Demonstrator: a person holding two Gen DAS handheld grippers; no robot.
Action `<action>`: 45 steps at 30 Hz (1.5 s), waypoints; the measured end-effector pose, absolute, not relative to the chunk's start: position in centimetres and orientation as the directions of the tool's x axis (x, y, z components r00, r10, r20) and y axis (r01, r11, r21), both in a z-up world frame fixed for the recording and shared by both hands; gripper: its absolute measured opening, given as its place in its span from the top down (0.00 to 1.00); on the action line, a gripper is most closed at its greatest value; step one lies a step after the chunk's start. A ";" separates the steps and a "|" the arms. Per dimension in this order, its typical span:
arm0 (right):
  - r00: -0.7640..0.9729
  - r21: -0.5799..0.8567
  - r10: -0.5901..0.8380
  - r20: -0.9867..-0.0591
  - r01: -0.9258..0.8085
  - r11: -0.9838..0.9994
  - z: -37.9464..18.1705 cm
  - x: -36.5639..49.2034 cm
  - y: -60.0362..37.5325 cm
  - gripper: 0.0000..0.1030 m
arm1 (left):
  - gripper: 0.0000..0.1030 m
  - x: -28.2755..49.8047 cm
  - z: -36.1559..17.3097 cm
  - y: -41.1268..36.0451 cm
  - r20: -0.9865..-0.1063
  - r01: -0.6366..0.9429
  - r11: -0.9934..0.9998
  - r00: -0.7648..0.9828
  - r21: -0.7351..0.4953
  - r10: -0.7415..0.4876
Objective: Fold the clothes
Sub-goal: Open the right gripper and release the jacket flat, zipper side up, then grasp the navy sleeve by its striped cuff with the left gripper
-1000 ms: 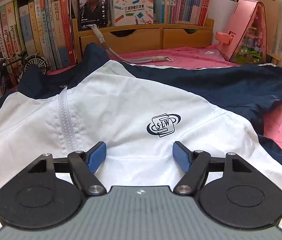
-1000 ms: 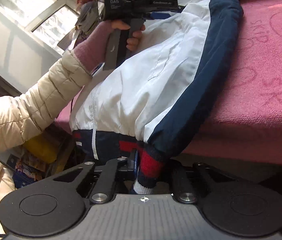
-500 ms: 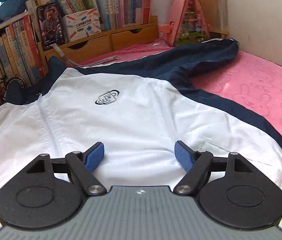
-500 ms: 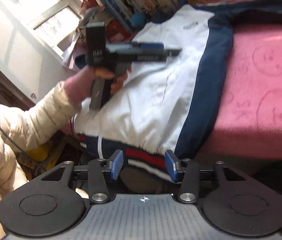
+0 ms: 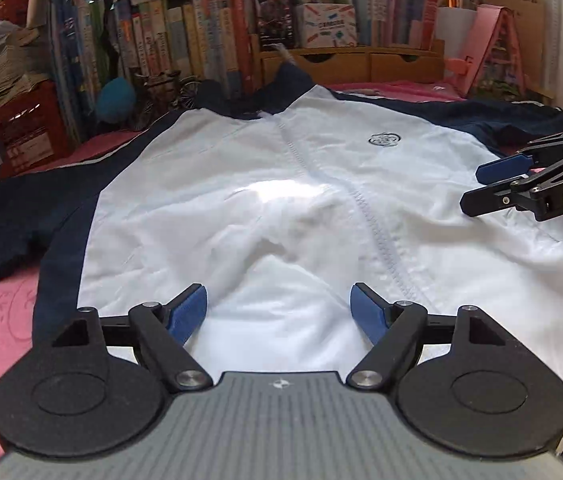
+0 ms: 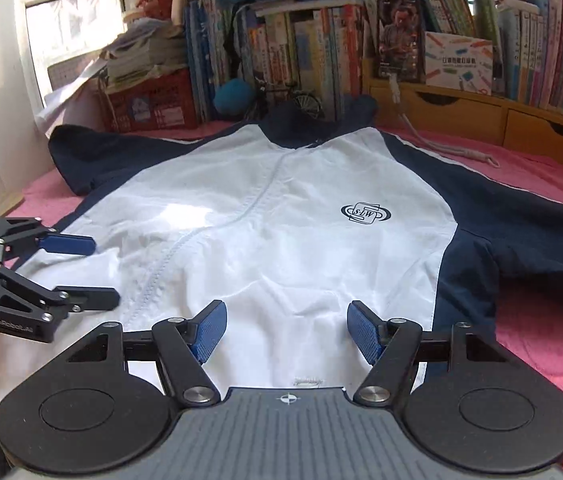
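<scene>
The white-and-navy zip-front jacket (image 6: 281,240) lies spread flat on the pink embossed bed cover (image 6: 541,344), collar away from both grippers. The black two-finger right gripper (image 6: 285,338) is above the hem, with the zip line ahead and to its left and the chest logo ahead and to its right. The black two-finger left gripper (image 5: 279,312) is above the hem just beside it. One sleeve extends outward on each side. Behind the collar stands the row of upright books (image 6: 321,48), with the wooden drawer unit (image 6: 481,116) to its right.
</scene>
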State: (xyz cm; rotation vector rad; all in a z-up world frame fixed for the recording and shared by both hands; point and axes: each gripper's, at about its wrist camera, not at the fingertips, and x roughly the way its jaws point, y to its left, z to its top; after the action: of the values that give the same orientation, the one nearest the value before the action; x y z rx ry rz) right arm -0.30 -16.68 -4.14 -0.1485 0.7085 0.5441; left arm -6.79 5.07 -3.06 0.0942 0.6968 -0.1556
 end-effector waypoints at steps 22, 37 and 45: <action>0.716 -0.223 0.408 -0.566 -0.610 0.760 0.3 2.9 -5.0 0.16 | 0.16 -13.5 -2.1 11.2 -0.506 0.096 0.993 0.854 -0.070 -0.118; 0.588 -0.014 0.504 -0.633 -0.660 0.751 -4.7 6.8 -0.6 0.05 | 0.00 3.3 3.4 28.2 -0.264 -0.469 0.864 0.823 0.183 0.502; 0.568 0.014 0.517 -0.640 -0.665 0.747 -4.7 7.2 -0.8 0.01 | 0.64 7.4 -1.6 32.2 -0.524 -0.535 0.842 0.698 0.070 0.487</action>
State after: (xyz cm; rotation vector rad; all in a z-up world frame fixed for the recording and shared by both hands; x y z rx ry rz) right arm 7.19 -0.82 -4.70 -0.2395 0.6681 0.7019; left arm 7.40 32.16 -1.57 -0.0906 0.5578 0.5707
